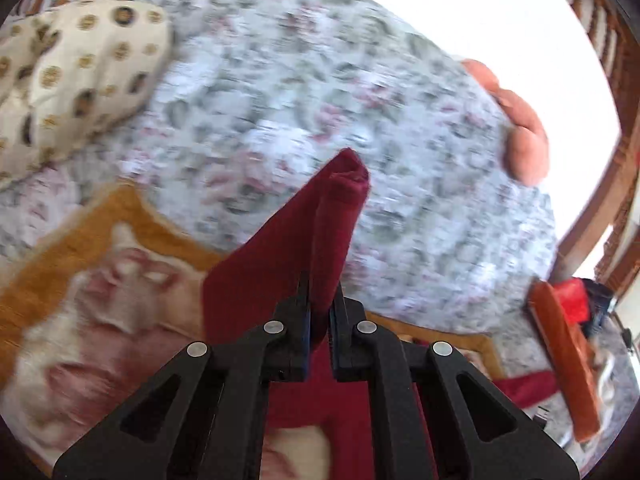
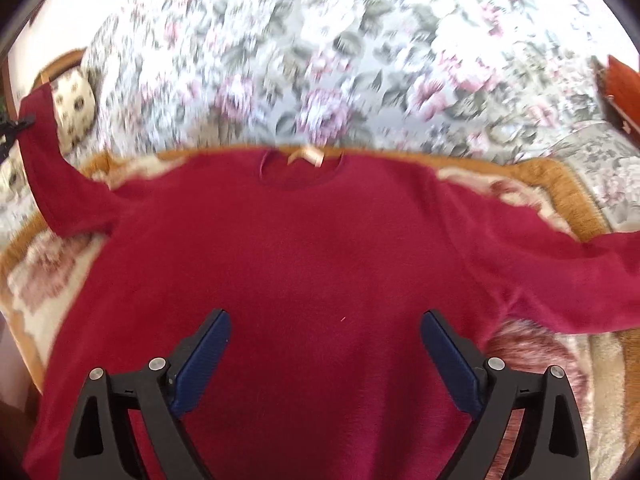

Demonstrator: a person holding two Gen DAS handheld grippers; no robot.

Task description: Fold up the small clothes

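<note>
A dark red long-sleeved sweater (image 2: 320, 264) lies face up on a plush blanket, neckline (image 2: 302, 166) away from me. My right gripper (image 2: 325, 320) hovers open over its lower front, nothing between its blue pads. In the left wrist view my left gripper (image 1: 319, 292) is shut on the cuff of the sweater's left sleeve (image 1: 304, 224), which stands lifted above the bed. From the right wrist view that raised sleeve (image 2: 52, 160) rises at the far left, with the left gripper's tip (image 2: 14, 125) just visible on it. The other sleeve (image 2: 560, 264) lies stretched out to the right.
The sweater rests on an orange-bordered plush blanket (image 2: 560, 180) over a floral bedspread (image 2: 320, 60). A cream patterned pillow (image 1: 72, 80) lies at the back left. A hand (image 1: 524, 136) shows at the right. A wooden bed frame (image 1: 564, 360) and railing (image 1: 600, 40) stand to the right.
</note>
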